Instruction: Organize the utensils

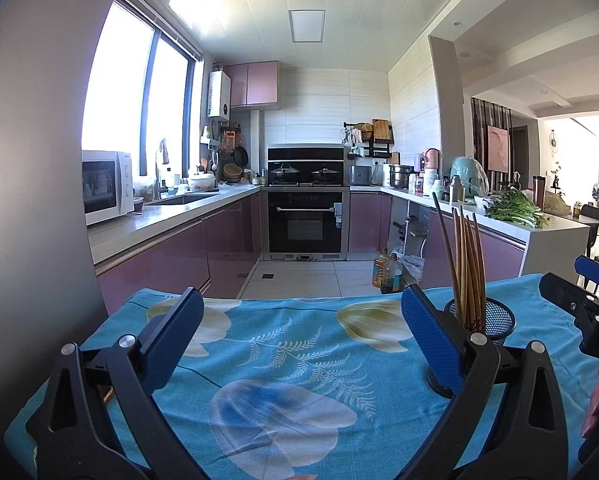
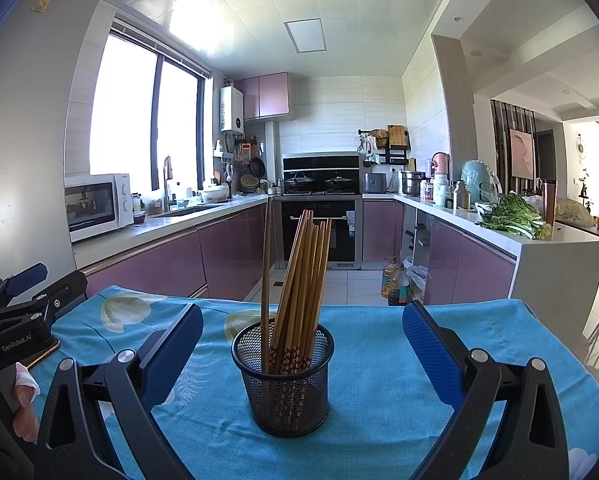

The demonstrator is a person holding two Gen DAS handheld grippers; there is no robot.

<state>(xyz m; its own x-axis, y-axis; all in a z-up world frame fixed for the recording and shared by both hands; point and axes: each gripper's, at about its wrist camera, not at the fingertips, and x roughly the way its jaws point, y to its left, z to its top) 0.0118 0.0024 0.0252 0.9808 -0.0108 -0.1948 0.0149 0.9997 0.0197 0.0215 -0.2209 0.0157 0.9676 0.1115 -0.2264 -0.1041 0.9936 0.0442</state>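
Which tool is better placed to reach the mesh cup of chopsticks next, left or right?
Right, probably. The right tool is open with the mesh cup centred straight ahead between its fingers. The left tool, also open, faces bare tablecloth; the cup sits off beyond its right finger.

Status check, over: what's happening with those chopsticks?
Both tools, left and right, open, empty. Chopsticks upright in mesh cup. Nothing in the way.

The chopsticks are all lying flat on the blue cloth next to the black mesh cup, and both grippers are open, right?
Not quite. The chopsticks are not lying on the cloth; they stand in the mesh cup, leaning a little, as the right wrist view shows. The rest holds: the cup is black mesh, the cloth is blue, and the left gripper and the right gripper are both open.
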